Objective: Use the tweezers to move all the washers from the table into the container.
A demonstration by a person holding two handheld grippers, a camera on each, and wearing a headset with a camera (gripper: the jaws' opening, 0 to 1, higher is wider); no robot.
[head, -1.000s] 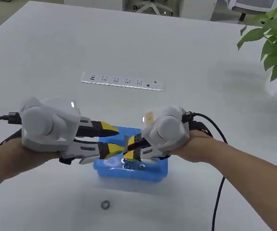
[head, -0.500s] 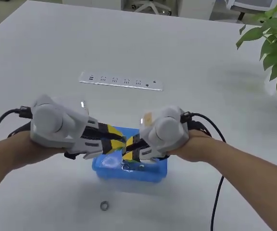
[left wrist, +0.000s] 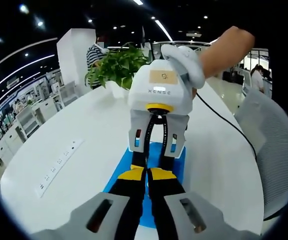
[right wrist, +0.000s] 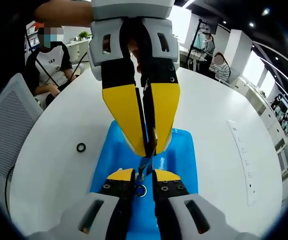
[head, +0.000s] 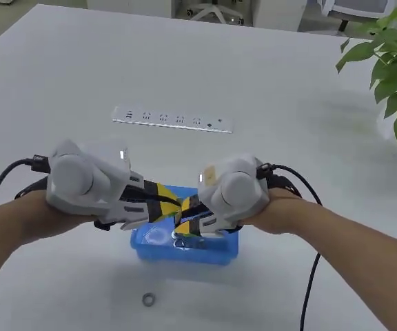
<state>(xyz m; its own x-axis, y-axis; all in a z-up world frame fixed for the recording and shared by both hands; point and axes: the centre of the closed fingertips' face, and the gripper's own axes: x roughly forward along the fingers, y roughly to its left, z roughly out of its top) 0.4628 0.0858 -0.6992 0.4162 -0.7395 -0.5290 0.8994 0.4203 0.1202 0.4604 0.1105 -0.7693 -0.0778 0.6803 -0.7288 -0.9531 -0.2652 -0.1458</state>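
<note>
Over the blue container (head: pixel 185 254) my two grippers meet tip to tip. The left gripper (head: pixel 178 205) comes in from the left with its yellow jaws pressed together on the thin tweezers (right wrist: pixel 147 159). In the right gripper view it (right wrist: pixel 150 150) reaches down from the top. The right gripper (right wrist: pixel 144 175) has its jaws close around the tweezers' lower end. One washer (right wrist: pixel 140 190) lies inside the container (right wrist: pixel 181 165) just under the tips. Another washer (head: pixel 148 299) rests on the table in front of the container, also seen as a dark ring (right wrist: pixel 81 147).
A white power strip (head: pixel 172 119) lies across the table beyond the container. A potted plant (head: pixel 391 76) stands at the far right edge. The right gripper's black cable (head: pixel 309 207) trails toward me. People sit at desks in the background.
My left gripper has moved right to meet the right gripper over the container, and its jaws have drawn together. The right gripper has stayed put.
</note>
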